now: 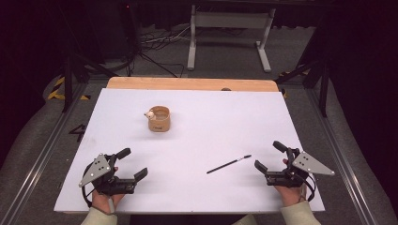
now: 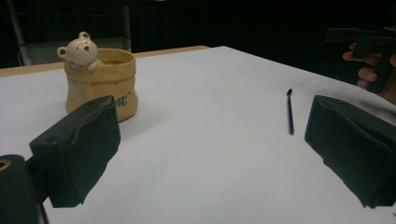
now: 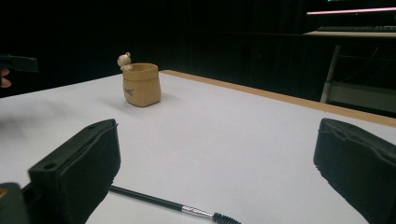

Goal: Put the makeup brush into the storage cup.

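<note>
The thin black brush (image 1: 229,164) lies flat on the white bench (image 1: 197,140), in the near right part of it, and nothing touches it. Its bristle tip with the small silver collar points away from you and to the right, toward your right gripper (image 1: 268,159). In the right gripper view the brush (image 3: 173,205) lies just in front of the jaws, close to the jaw at the left of that view. In the left gripper view the brush (image 2: 290,112) is farther off, between the 2 jaws of that view but well ahead of them.

Your right gripper rests low over the bench just beside the brush tip, and its jaws are spread wide with nothing between them. Your left gripper (image 1: 136,163) is at the near left part of the bench, well apart from the brush, and its jaws are also spread wide and empty. Your 2 hands hold the grippers from the near edge.

Farther from you, near the middle of the bench, stands a tan pot (image 1: 159,119) shaped like a sack, upright, with a small bear figure (image 1: 150,114) at its rim. In the left gripper view the pot (image 2: 103,84) stands near the left jaw.
</note>
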`<state>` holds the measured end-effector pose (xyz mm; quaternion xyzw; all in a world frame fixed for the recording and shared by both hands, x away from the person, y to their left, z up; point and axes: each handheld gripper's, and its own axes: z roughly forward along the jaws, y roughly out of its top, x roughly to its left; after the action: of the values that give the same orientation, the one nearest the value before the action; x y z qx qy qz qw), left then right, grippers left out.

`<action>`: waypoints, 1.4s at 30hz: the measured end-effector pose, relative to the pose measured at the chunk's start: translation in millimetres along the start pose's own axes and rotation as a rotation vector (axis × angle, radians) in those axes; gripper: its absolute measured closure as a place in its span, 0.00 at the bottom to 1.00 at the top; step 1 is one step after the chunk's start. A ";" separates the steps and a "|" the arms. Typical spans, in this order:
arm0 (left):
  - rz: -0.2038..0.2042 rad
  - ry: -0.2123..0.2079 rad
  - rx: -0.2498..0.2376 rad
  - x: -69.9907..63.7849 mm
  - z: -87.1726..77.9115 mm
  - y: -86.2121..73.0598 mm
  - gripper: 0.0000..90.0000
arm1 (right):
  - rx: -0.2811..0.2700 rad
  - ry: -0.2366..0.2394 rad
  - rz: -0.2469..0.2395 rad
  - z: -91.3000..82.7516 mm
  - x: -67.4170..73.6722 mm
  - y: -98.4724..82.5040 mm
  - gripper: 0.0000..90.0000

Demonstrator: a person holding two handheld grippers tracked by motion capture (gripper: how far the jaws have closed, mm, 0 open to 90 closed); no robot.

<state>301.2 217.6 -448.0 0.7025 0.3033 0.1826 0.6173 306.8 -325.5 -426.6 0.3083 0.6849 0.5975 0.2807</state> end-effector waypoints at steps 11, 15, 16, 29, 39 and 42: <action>0.046 0.047 0.036 -0.9 -0.3 -0.4 0.04 | 0.006 -0.003 -0.012 1.9 0.5 0.9 0.00; 0.056 0.039 0.028 -2.3 1.2 -0.3 0.04 | 0.012 0.000 -0.007 1.2 0.1 0.7 0.00; 0.061 0.038 0.027 -2.6 1.3 -0.2 0.04 | 0.011 0.002 -0.006 1.0 -0.1 0.8 0.00; 0.066 0.034 0.056 -1.5 4.8 -0.9 0.05 | 0.047 0.082 -0.053 9.8 8.4 6.1 0.00; 0.058 0.037 0.055 -1.9 5.6 -1.6 0.04 | 0.050 0.098 -0.035 27.3 9.1 21.4 0.00; 0.061 0.041 0.053 -1.3 5.2 -1.5 0.04 | 0.052 0.110 -0.029 37.0 12.9 24.2 0.00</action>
<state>303.2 213.0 -450.2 0.7238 0.2990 0.2077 0.5862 328.4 -289.5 -407.5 0.2722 0.7188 0.5916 0.2432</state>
